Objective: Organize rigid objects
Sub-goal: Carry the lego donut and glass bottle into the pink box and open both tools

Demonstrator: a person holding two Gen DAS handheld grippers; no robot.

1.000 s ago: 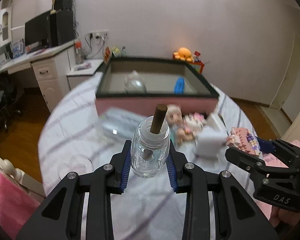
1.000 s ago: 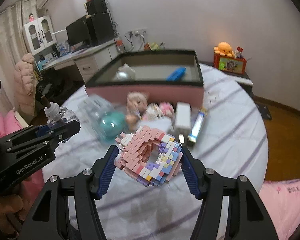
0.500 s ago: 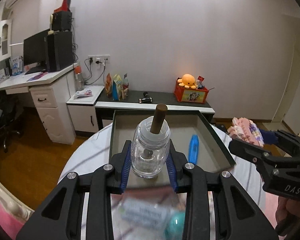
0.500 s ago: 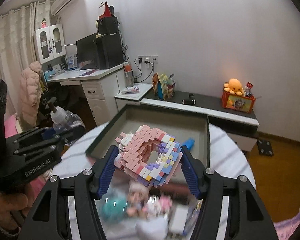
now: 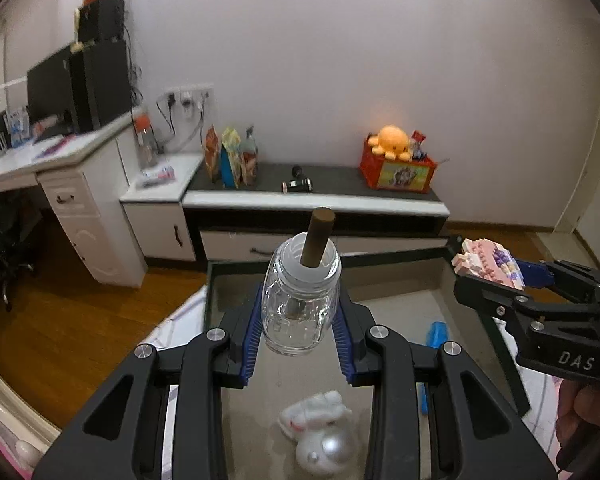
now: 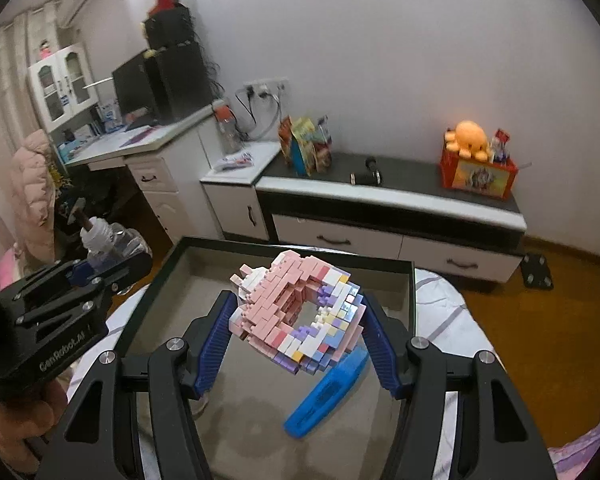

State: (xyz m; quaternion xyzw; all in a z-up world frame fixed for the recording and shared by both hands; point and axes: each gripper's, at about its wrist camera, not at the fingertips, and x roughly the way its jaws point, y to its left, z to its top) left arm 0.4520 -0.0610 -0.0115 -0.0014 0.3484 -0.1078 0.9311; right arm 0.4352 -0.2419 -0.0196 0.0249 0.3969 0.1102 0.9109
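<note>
The left tongs (image 5: 299, 320) are clamped on a clear glass jar (image 5: 299, 300), which has a brown stick (image 5: 317, 237) standing out of its mouth; the blue pads press both sides of the jar and hold it upright in the air, above the near left part of a shallow dark-rimmed box (image 5: 396, 257). The right tongs (image 6: 298, 332) are clamped on a pink and purple brick model (image 6: 300, 316) with a hole in its middle, and it hangs over the middle of the same box (image 6: 292, 249). Inside the box, on its grey floor, lie a white and silver toy (image 5: 320, 432) near the front and a blue flat piece (image 6: 328, 392) on the right side. The box stands on a round worktop with a striped cloth (image 6: 444, 308). Behind it, at the far wall, a low cabinet (image 6: 392, 208) carries an orange plush octopus (image 6: 470, 136).
</note>
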